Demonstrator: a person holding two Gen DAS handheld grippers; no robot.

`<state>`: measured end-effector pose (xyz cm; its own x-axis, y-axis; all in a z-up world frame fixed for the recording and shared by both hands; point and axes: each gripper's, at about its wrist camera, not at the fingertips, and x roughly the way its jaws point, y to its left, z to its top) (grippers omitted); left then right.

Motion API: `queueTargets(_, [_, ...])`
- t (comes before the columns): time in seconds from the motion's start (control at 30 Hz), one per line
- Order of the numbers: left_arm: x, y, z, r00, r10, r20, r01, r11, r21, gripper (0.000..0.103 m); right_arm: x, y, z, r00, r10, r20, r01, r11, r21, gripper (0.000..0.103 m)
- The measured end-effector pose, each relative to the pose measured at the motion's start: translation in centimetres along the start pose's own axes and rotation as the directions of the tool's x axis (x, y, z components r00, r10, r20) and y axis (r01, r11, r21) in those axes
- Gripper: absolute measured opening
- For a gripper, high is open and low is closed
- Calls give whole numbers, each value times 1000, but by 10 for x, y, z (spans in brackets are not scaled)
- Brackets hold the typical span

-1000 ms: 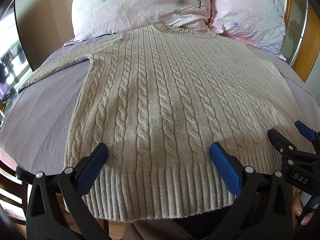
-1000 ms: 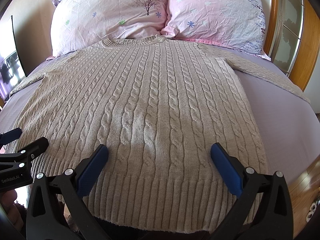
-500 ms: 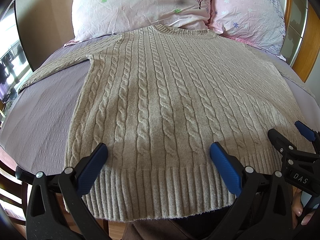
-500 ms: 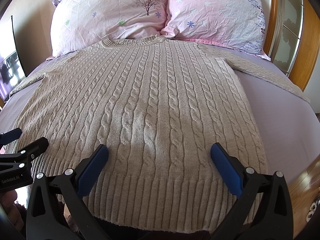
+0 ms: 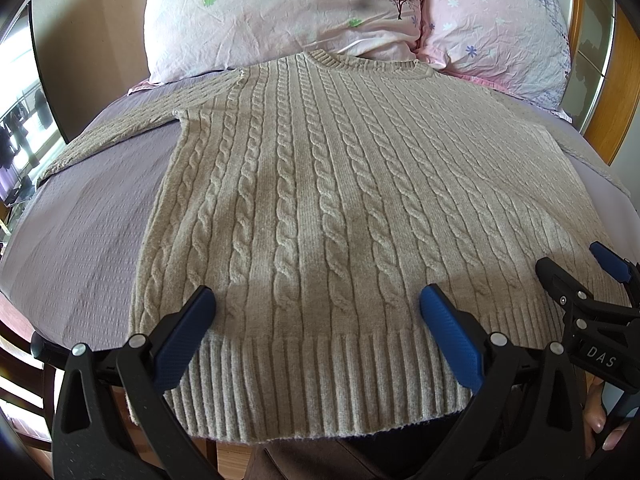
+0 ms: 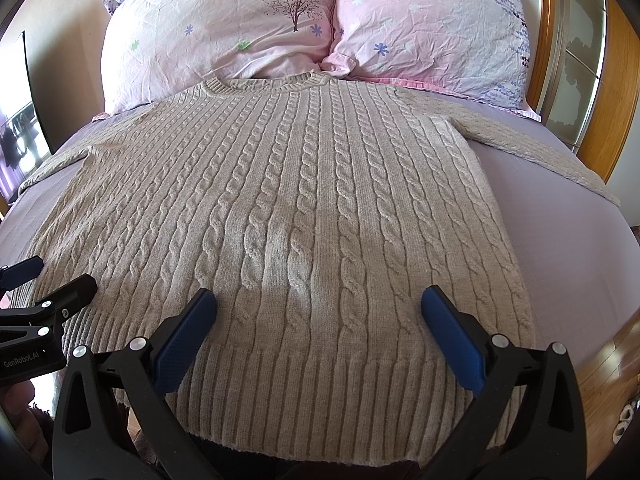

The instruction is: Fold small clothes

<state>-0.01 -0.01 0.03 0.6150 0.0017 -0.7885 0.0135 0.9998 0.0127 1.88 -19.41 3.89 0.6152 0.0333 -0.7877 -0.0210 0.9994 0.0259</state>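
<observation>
Nothing moves since earlier: one cable-knit sweater (image 5: 320,200) lies flat below two pillows (image 6: 224,28); left hand-held gripper (image 5: 316,320) and right hand-held gripper (image 6: 318,320) gape wide, empty, over the lower-frame hem; bare bed (image 6: 568,232) sheet flanks both sides.

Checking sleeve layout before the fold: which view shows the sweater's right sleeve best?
Right wrist view: the right sleeve runs unobstructed across the sheet toward the bed's edge. The left wrist view catches only a sliver of it at the frame's rim.
</observation>
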Motion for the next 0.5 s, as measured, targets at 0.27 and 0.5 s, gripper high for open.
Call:
queueTargets(0.27, [0,0,0,1000,-1,4,1,1000,4,101,1,0,0,1000,12,-3,-12,1000,-17,102])
queueTargets(0.5, [-2,0,-1,999,-14,32,13,999,30,101,3,-8,5,994,104,-16,-105,991,-80,102])
